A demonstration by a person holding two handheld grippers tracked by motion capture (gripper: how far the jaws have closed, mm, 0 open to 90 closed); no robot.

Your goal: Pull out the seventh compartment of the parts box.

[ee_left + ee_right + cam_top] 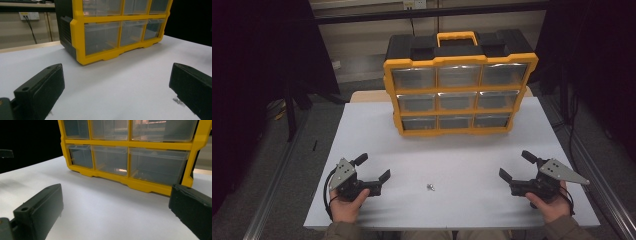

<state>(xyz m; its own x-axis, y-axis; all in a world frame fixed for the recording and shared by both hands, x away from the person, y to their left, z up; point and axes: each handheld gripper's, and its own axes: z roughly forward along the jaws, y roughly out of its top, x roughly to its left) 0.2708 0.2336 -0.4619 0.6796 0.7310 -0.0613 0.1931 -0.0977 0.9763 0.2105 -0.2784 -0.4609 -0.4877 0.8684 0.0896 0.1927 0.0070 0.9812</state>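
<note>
A yellow and black drawer organiser [457, 90] with clear drawers stands upright at the far middle of the white table [372, 135]; I also see it in the left gripper view [117, 32] and the right gripper view [130, 157]. A small metal screw [430, 187] lies on the table near the front, between both hands. My left gripper [373, 167] rests at the front left, open, nothing between its jaws. At the front right my right gripper [515, 165] is open and empty too. In the left gripper view the screw [177, 100] peeks out beside the right jaw.
The table's front edge runs just under both hands. A wooden strip [367, 96] shows behind the table's far edge. Dark floor and black stands [292, 110] flank the table on both sides.
</note>
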